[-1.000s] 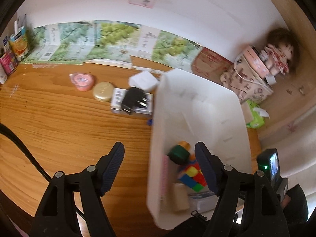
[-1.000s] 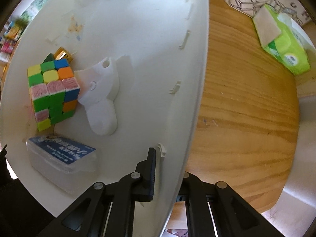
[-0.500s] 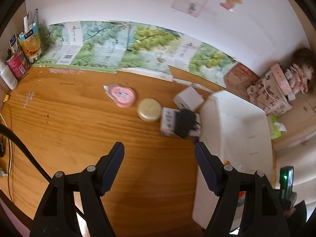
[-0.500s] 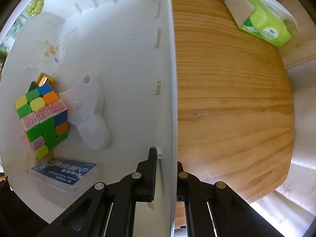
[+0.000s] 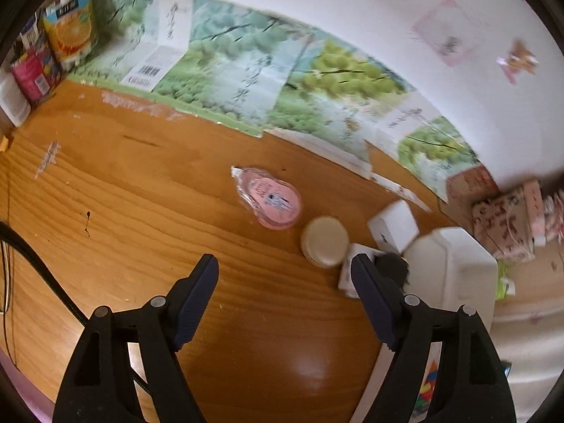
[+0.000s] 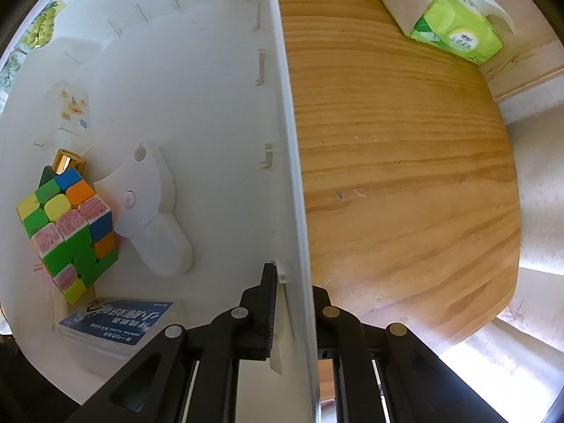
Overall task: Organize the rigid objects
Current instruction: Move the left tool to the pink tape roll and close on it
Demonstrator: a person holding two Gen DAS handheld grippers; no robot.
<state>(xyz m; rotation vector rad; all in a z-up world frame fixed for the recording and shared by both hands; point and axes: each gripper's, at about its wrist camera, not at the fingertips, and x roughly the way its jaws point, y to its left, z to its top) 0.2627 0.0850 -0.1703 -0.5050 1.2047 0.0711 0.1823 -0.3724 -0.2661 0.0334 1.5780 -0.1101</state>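
fingers of your left gripper (image 5: 283, 278) stand wide and are spreading a touch more, with nothing between them but bare wooden table (image 5: 141, 218). ahead of them lie a pink wrapped disc (image 5: 269, 202), a round gold tin (image 5: 324, 241) just beside it, a small white box (image 5: 394, 225), and a black plug (image 5: 391, 268) half hidden behind your right finger. the white bin (image 5: 454, 275) sits at the right, beside the plug.

your right gripper (image 6: 290, 282) is nearly closed, pinching the bin's side wall (image 6: 285, 134), one finger inside and one outside, though the jaws are easing slightly. inside the bin you have a colour cube (image 6: 67, 229), a white plastic piece (image 6: 148, 211) touching it, and a clear box with a blue label (image 6: 116, 320). a green tissue pack (image 6: 447, 17) lies on the table outside.
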